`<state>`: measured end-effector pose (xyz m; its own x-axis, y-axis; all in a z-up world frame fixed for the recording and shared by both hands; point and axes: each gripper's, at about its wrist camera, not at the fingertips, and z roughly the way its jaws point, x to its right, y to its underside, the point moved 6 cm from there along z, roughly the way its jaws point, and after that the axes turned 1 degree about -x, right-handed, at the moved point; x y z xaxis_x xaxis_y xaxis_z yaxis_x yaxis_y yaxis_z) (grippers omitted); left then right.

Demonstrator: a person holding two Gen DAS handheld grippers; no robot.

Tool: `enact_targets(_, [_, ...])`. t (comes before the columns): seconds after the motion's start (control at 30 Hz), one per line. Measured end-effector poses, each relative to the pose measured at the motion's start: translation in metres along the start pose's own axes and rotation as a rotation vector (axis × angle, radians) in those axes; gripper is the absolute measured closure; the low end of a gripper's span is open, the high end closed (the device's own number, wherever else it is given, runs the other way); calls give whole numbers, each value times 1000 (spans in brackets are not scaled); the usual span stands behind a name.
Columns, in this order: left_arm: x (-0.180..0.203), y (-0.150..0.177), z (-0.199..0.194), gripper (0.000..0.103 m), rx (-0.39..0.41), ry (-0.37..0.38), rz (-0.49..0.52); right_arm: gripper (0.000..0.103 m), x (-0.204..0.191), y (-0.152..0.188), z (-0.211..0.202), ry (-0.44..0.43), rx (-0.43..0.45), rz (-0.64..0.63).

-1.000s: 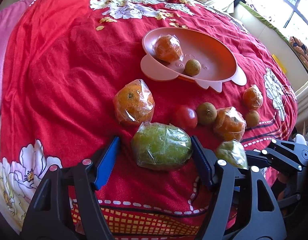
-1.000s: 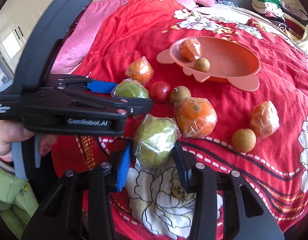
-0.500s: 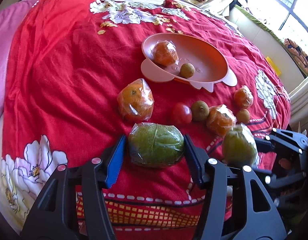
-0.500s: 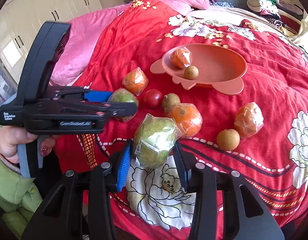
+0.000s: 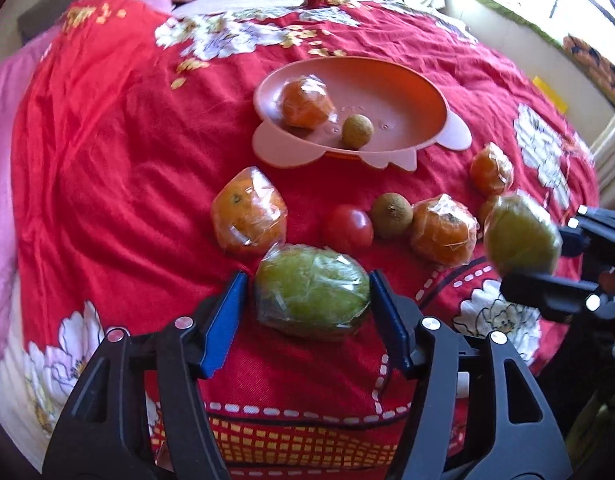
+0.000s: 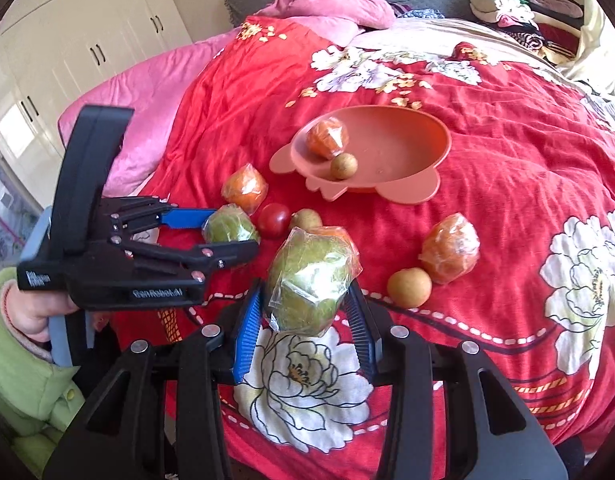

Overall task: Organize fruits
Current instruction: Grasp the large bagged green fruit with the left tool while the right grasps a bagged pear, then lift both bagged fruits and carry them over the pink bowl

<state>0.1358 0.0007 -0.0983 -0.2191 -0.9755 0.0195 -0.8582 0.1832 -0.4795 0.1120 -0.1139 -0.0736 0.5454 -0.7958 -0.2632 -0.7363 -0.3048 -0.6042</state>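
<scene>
Right gripper (image 6: 305, 320) clamped on plastic-wrapped green fruit (image 6: 309, 280), lifted clear of red floral bedspread (image 6: 507, 128). Slick wrap: could slip out.

Left gripper (image 5: 307, 312) jaws opening around second wrapped green fruit (image 5: 312, 290) near bedspread's front edge; soft slope, may roll off.

Salmon-pink plastic bowl (image 6: 407, 140) mid-bed: tip risk.

Bedroom — quilted bed (image 6: 507, 128), wardrobe (image 6: 87, 40) behind.

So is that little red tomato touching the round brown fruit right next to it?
Apart. In the left wrist view a thin strip of red blanket shows between the tomato and the brown fruit.
</scene>
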Motion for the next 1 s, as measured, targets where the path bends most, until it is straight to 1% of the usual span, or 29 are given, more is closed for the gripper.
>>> enact_targets(0.1, [0,-1,8,47,-11,-17,7,64,3,-2,-2,0,7,10])
enact_targets(0.13, [0,-1,10,48,-10,-22,9,64,4,-2,-3,0,9,11])
enact_targets(0.2, [-3,-3,11,54,-2,-28,-2,64,5,-2,-4,3,12,16])
enact_targets(0.27, [-5,-5,8,57,2,-11,-18,64,7,-4,-5,4,16,20])
enact_targets(0.37, [-5,-5,0,57,8,5,-23,64,9,-6,-6,4,21,24])
enact_targets(0.5, [-8,-7,-19,57,37,44,-55,64,12,-13,-10,5,36,27])
enact_targets(0.6, [-12,-11,-34,57,56,91,-92,64,13,-19,-13,5,46,24])
enact_targets(0.87, [-11,-37,-61,57,119,109,-100,64,20,-36,-16,5,73,18])
enact_targets(1.0, [-8,-52,-62,57,127,111,-86,64,25,-43,-18,14,85,14])
